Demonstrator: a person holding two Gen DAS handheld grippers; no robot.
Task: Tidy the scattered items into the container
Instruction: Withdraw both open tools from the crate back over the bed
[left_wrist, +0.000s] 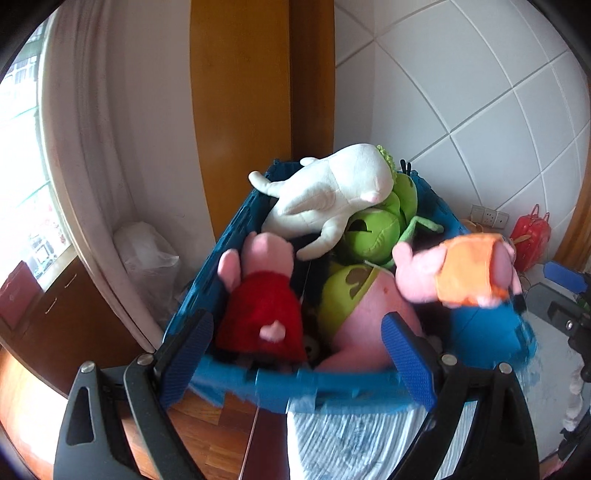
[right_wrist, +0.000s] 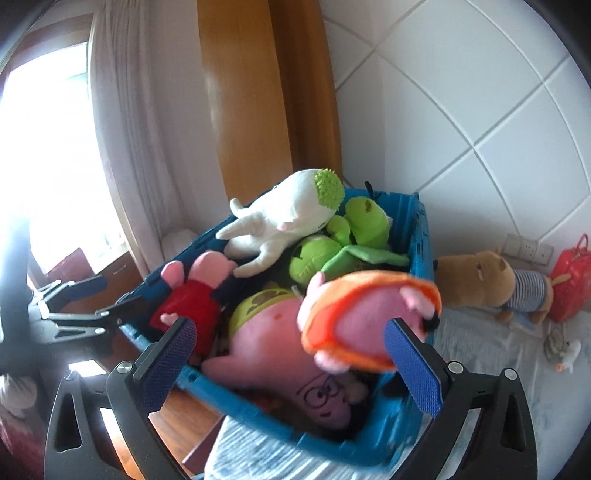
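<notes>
White-tiled wall behind, my spread, empty left gripper (left_wrist: 299, 354) and right gripper (right_wrist: 291, 360) face the heaped blue plastic crate (right_wrist: 421, 236); the blurred pink-and-orange plush pig (right_wrist: 369, 317) could tumble off.

The pink toy in orange (right_wrist: 369, 321) is blurred, so whether it touches anything cannot be told. The blue crate's (left_wrist: 303, 387) near rim is blurred too. The pink star toy (right_wrist: 280, 350) is partly hidden under other toys. The right gripper (left_wrist: 569, 295) is cut off by the left wrist picture's edge, its jaws unclear.
</notes>
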